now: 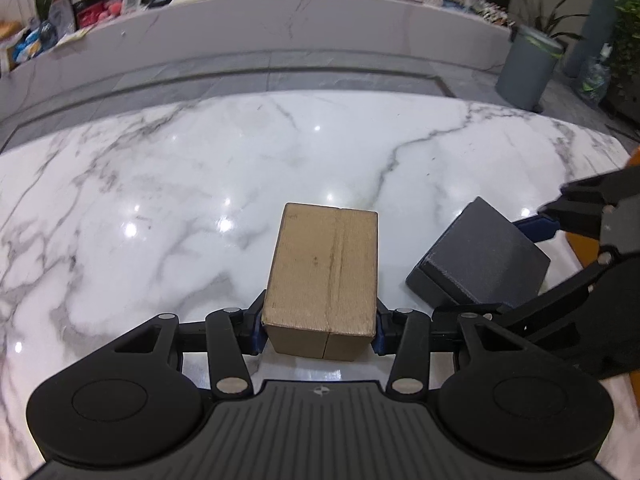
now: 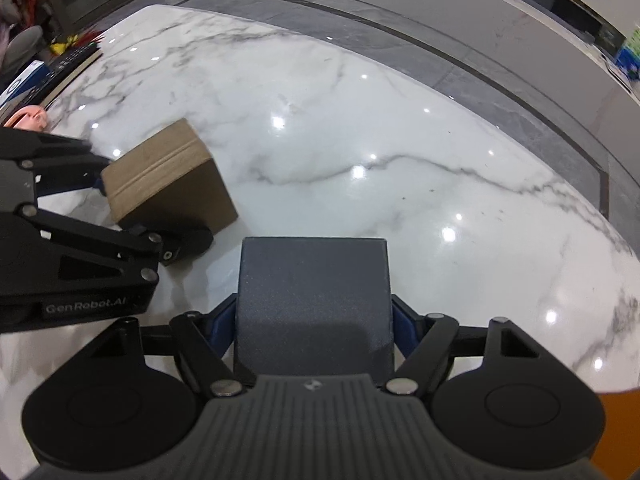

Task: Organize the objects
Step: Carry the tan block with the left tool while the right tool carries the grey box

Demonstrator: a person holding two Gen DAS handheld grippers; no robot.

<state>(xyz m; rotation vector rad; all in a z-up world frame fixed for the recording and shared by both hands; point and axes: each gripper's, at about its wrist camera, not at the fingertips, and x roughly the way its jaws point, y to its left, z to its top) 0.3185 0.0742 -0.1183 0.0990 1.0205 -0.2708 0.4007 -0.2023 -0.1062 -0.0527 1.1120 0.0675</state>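
Note:
A brown cardboard box (image 1: 324, 272) sits between the blue pads of my left gripper (image 1: 320, 330), which is shut on its near end above the white marble table (image 1: 200, 184). A dark grey box (image 1: 480, 256) lies to its right, held by my right gripper (image 1: 516, 264). In the right wrist view the dark grey box (image 2: 314, 300) is clamped between the blue pads of my right gripper (image 2: 314, 328). The cardboard box (image 2: 168, 176) and my left gripper (image 2: 100, 208) show at the left, close beside the grey box.
A grey bin (image 1: 528, 68) and plants stand on the floor beyond the table's far right. A long marble counter (image 1: 280, 20) with clutter runs behind. A keyboard and small items (image 2: 68, 60) lie at the table's far left edge.

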